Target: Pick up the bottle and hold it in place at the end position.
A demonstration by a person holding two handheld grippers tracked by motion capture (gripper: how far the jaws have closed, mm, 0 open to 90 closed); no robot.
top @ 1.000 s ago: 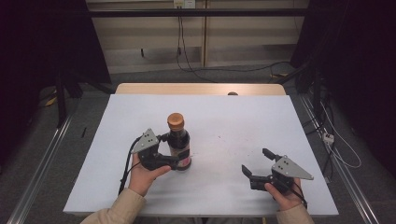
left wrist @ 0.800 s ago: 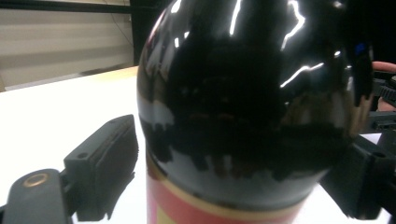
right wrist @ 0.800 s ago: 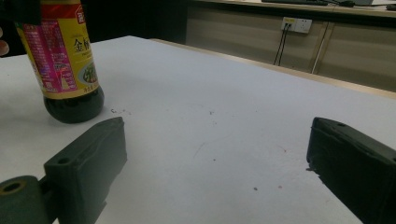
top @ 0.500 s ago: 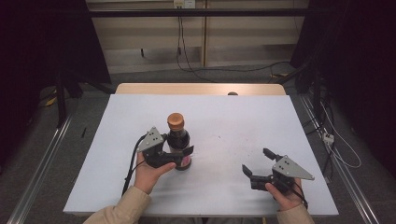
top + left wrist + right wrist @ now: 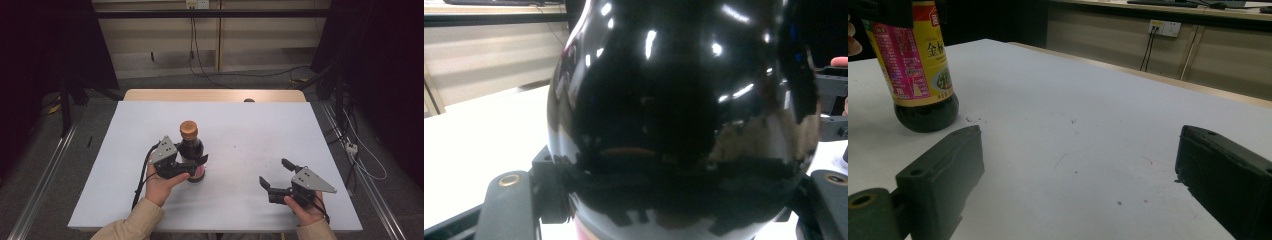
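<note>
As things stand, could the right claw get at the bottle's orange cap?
Probably yes. The right claw stands open and empty, with bare white table between it and the bottle. The left claw, jaws just closing, grips the bottle's lower body, leaving the cap free above.

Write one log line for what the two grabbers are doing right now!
left gripper: jaws just closing, clamped on dark bottle | bottle: upright on white table | right gripper: jaws open, empty, apart from bottle
</note>
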